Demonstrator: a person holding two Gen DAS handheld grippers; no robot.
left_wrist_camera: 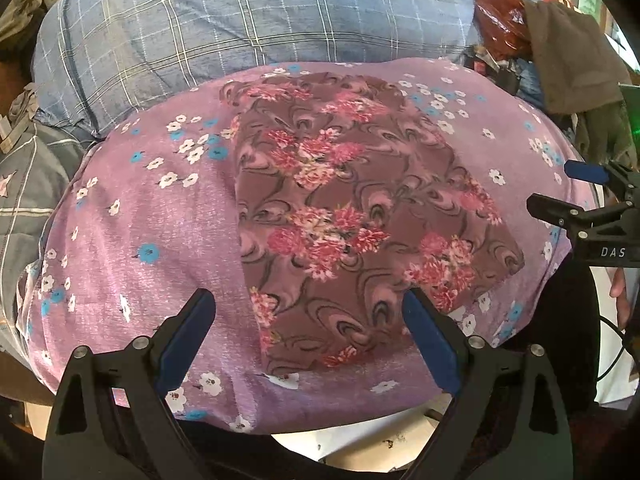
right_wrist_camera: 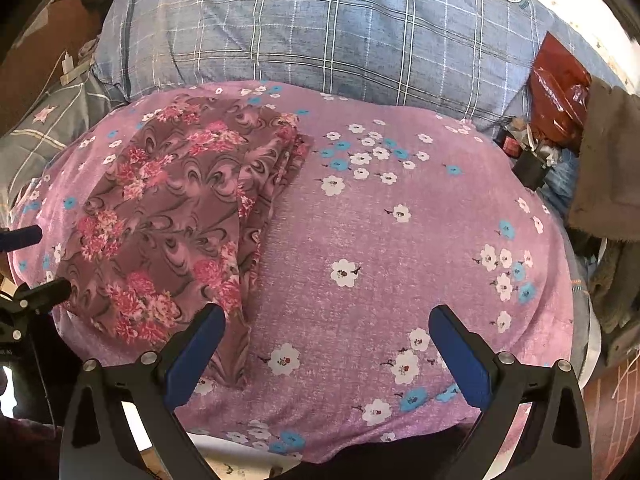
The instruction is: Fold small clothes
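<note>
A folded brown cloth with pink flowers (left_wrist_camera: 352,208) lies flat on a purple pillow with white and blue flowers (left_wrist_camera: 132,216). My left gripper (left_wrist_camera: 308,300) is open and empty, hovering just above the cloth's near edge. My right gripper (right_wrist_camera: 326,316) is open and empty over the pillow (right_wrist_camera: 400,220), to the right of the cloth (right_wrist_camera: 176,216). The right gripper (left_wrist_camera: 560,188) also shows at the right edge of the left wrist view, and the left gripper (right_wrist_camera: 40,258) shows at the left edge of the right wrist view.
A blue checked pillow (left_wrist_camera: 224,28) lies behind the purple one. A red plastic bag (right_wrist_camera: 560,88) and a heap of grey-brown clothes (right_wrist_camera: 608,152) sit at the right. More checked bedding (left_wrist_camera: 24,184) lies at the left.
</note>
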